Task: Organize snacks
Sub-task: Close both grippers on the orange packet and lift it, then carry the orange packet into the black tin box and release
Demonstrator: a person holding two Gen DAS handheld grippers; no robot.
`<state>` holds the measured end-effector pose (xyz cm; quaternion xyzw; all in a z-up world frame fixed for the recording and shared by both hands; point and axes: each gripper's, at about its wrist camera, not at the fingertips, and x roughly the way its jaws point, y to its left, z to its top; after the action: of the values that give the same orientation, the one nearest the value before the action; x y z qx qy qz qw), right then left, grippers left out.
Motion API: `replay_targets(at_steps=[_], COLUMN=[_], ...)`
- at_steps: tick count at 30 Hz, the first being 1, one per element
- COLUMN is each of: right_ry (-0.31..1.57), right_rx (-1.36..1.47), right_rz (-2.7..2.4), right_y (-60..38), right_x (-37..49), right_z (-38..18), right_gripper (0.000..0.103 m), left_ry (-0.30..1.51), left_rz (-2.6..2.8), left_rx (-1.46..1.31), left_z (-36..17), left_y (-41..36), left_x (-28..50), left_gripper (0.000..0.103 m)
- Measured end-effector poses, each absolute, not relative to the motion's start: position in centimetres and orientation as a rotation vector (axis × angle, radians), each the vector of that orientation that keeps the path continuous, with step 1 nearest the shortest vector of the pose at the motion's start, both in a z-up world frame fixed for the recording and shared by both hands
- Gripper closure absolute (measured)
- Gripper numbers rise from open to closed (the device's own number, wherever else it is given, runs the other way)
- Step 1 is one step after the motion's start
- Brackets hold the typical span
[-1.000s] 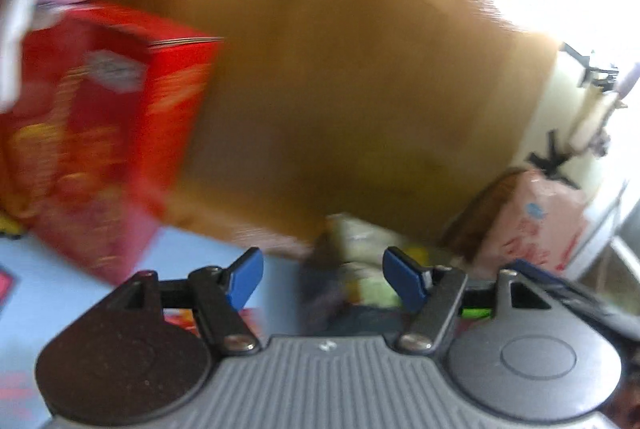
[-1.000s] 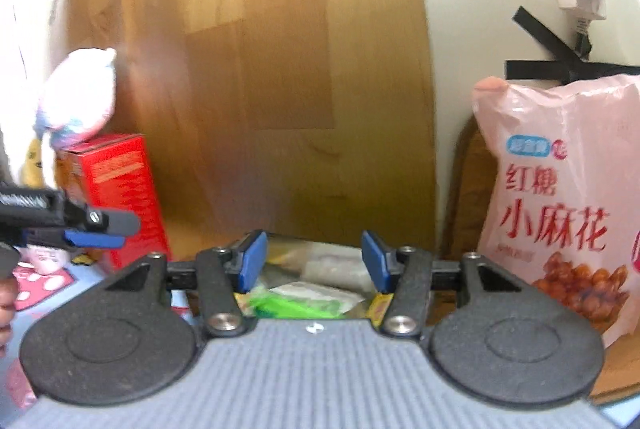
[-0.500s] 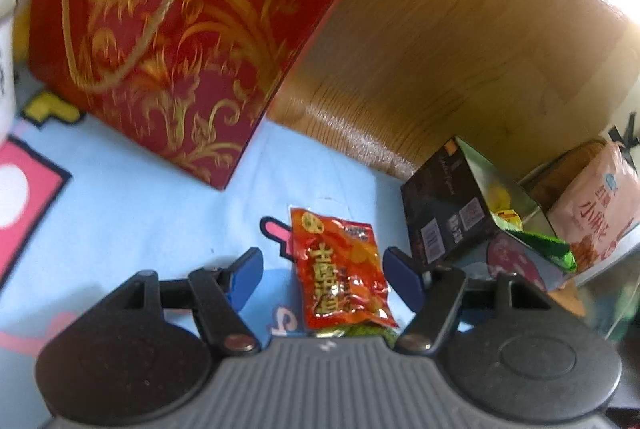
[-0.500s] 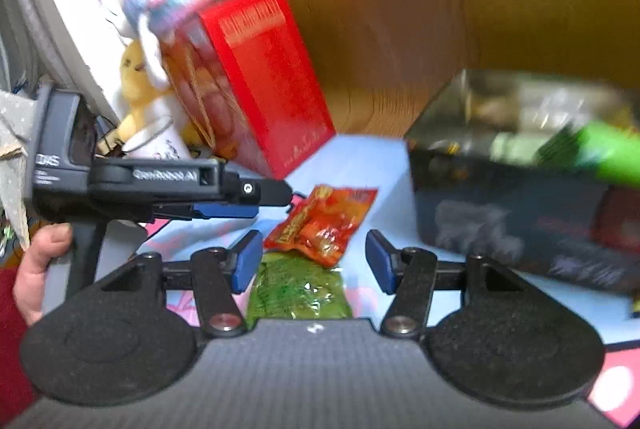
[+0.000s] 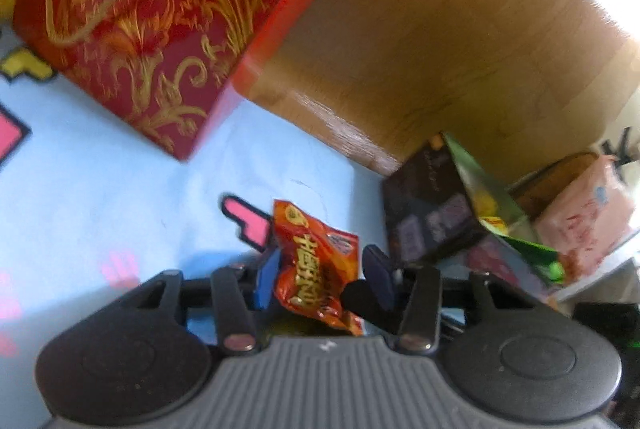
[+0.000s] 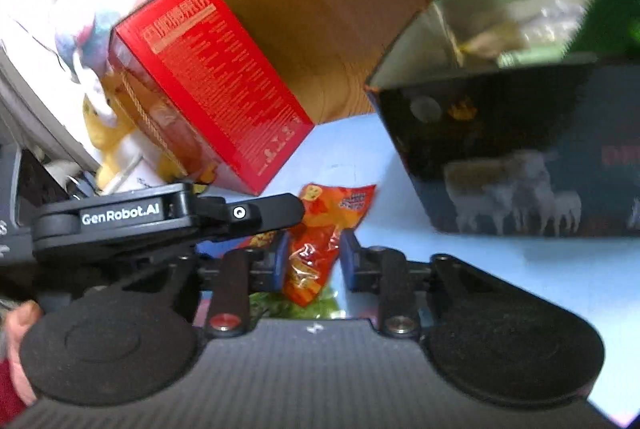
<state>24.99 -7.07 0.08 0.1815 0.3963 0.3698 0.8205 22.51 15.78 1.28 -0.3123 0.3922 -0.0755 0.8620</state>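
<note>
An orange-red snack packet [image 5: 316,269] lies on the light blue mat [image 5: 100,197] and also shows in the right wrist view [image 6: 320,237]. My left gripper [image 5: 320,277] has its jaws closed in on the packet's sides. My right gripper [image 6: 312,261] also has its jaws closed against the same packet from the other side. A green snack packet [image 6: 296,305] lies under the orange one, mostly hidden. A dark open box [image 5: 436,213] holding several snacks stands at the right; it also shows in the right wrist view [image 6: 520,149].
A tall red gift box [image 5: 160,13] with a rope handle stands at the left; it also shows in the right wrist view [image 6: 208,81]. A wooden board [image 5: 440,29] rises behind. A pink snack bag [image 5: 588,217] sits far right. Plush toys [image 6: 100,13] crowd the left.
Both grippers dropped toward the mat and narrowed their jaws onto the orange packet, which was lying free between open jaws half a second ago. The packet now looks crumpled.
</note>
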Motion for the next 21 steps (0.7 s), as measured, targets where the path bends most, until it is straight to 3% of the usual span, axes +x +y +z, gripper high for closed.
replay_targets(at_steps=[11, 21], right_ry=[0.744, 0.540], right_rx=[0.420, 0.463], right_rz=[0.720, 0.678], right_y=[-13.7, -18.3], right_x=[20.5, 18.3], right_z=[1.5, 6.4], right_gripper=[0.077, 0.077], left_ry=[0.767, 0.662], left_rz=[-0.287, -0.374], left_rx=[-0.612, -0.566], left_z=[4.1, 10.0], left_y=[9.0, 5.0], left_x=[18.3, 18.2], left_gripper=[0.069, 0.069])
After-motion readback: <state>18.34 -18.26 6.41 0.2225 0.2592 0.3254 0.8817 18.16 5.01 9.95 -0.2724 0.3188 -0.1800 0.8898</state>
